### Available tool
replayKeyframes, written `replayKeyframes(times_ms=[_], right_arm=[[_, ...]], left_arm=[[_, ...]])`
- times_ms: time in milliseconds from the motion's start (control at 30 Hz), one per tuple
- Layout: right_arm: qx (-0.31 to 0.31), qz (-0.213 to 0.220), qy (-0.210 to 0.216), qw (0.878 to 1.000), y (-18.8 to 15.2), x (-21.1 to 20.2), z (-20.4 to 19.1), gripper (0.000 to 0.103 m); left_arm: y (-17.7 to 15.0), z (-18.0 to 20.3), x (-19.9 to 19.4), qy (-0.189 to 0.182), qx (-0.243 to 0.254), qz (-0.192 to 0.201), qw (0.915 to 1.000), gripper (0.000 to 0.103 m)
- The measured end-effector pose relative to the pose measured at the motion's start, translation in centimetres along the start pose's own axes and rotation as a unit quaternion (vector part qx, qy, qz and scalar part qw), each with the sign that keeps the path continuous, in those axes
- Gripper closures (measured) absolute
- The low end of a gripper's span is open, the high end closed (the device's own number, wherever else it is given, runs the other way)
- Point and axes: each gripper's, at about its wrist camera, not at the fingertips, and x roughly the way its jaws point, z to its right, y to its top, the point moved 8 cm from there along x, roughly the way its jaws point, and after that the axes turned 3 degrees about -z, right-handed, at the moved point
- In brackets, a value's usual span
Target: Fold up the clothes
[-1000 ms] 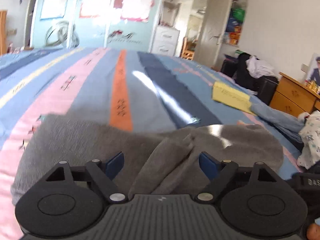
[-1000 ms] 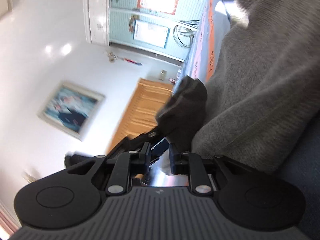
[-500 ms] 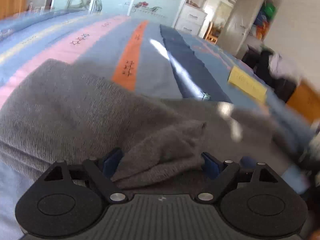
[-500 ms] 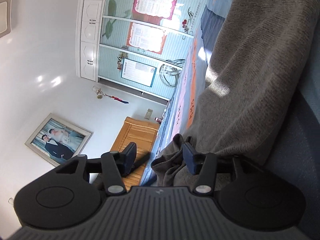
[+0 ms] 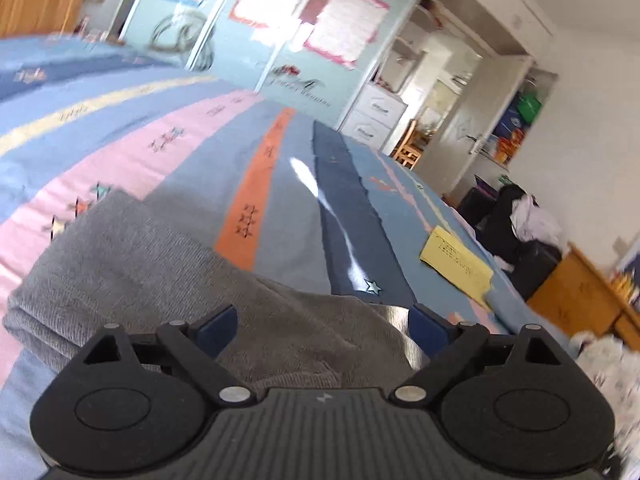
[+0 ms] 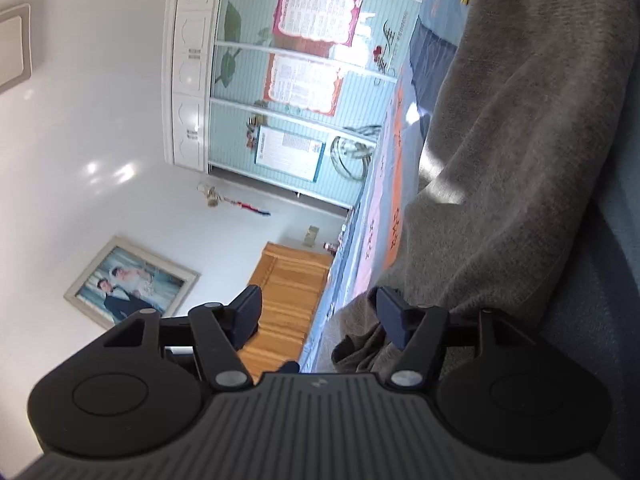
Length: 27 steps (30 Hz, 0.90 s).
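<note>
The grey knit garment [image 5: 168, 280] lies in a folded bundle on the striped bed cover [image 5: 280, 184], its long axis running crosswise in front of the left gripper [image 5: 322, 324], whose jaws stand wide apart just above the cloth's near edge, clamping nothing. The right gripper [image 6: 318, 312] is turned on its side at one end of the bundle; its jaws are opening, with a bunched corner of the garment against the bed-side finger but not pinched. The left looks better placed for the next fold.
</note>
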Motion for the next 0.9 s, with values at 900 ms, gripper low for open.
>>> replayKeyframes(times_ms=[900], right_arm=[[-0.121,-0.294,-0.295,0.901,-3.3,12.8,-2.7,0.000]], left_arm=[[-5.6,-13.5,-7.3,-0.072,-0.184,0.077,0.9773,0.003]])
